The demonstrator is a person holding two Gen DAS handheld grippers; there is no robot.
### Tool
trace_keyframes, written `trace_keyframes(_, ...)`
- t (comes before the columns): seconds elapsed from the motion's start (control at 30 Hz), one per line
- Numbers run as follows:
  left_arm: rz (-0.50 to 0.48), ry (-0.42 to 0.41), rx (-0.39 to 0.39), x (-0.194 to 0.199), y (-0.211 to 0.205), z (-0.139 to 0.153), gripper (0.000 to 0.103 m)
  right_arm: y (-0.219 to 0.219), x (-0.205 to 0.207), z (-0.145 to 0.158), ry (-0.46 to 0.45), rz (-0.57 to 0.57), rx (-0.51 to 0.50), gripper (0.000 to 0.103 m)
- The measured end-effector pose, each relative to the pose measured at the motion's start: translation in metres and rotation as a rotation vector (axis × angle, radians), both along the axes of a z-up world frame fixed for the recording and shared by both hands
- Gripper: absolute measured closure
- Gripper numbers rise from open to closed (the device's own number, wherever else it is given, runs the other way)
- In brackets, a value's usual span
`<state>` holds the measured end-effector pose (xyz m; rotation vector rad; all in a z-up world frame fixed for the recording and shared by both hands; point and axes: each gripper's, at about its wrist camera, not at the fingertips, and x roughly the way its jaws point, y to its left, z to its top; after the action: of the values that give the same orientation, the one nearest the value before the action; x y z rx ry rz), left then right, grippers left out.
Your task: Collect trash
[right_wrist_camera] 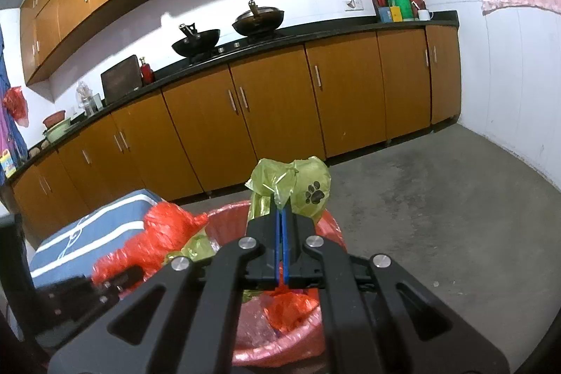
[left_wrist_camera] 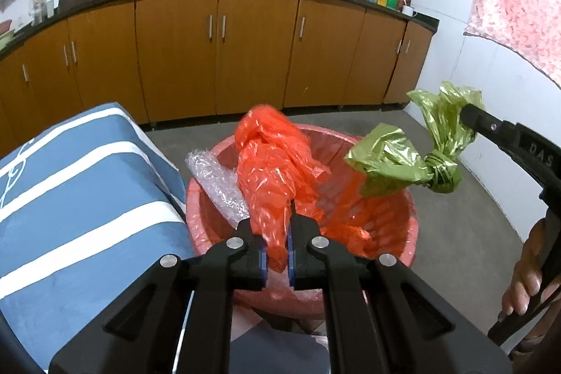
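The left gripper [left_wrist_camera: 277, 233] had its fingers clamped on a crumpled red bag [left_wrist_camera: 271, 163], the right gripper [right_wrist_camera: 282, 226] pinched a knotted green bag [right_wrist_camera: 298, 188]; both hung over the red-lined bin [left_wrist_camera: 413, 226], bubble wrap [left_wrist_camera: 217, 184] at its far-left rim.

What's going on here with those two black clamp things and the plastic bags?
A person is collecting trash with two hand-held grippers. The left gripper is shut on a crumpled red plastic bag, holding it over a red-lined bin. The right gripper is shut on a knotted green bag above the same bin. Bubble wrap sticks out at the bin's left rim. Neither bag is released yet.
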<state>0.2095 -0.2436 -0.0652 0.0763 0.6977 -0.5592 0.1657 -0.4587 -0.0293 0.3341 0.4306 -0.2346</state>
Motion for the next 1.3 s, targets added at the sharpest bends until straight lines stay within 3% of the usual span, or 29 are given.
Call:
trace_keyframes(0.07,0.012,0.016,-0.002,0.002,0.003,-0.004,0.075,0.000,0.008,-0.005,0.012,0.017,0.016,0.094)
trace_keyframes(0.1,0.022,0.018,-0.005,0.002,0.007,-0.005,0.059,0.002,0.012,-0.008,0.024,0.024,0.019,0.093)
trace_keyframes(0.13,0.035,0.019,-0.012,0.002,0.011,-0.006,0.055,0.002,0.013,-0.010,0.030,0.030,0.021,0.087)
trace_keyframes(0.23,0.060,0.023,-0.011,0.004,0.024,-0.007,0.055,0.006,0.009,-0.014,0.037,0.032,0.014,0.073)
trace_keyframes(0.77,0.208,-0.059,-0.020,-0.012,0.084,0.024,0.049,0.037,-0.053,0.022,-0.033,0.030,-0.068,0.039)
trace_keyframes(0.97,0.262,-0.105,-0.019,-0.035,0.112,0.040,0.042,0.058,-0.077,0.034,-0.054,0.063,-0.060,0.026)
trace_keyframes(1.3,0.379,-0.195,-0.005,-0.092,0.172,0.062,0.019,0.110,-0.114,0.045,-0.080,0.158,-0.069,0.008)
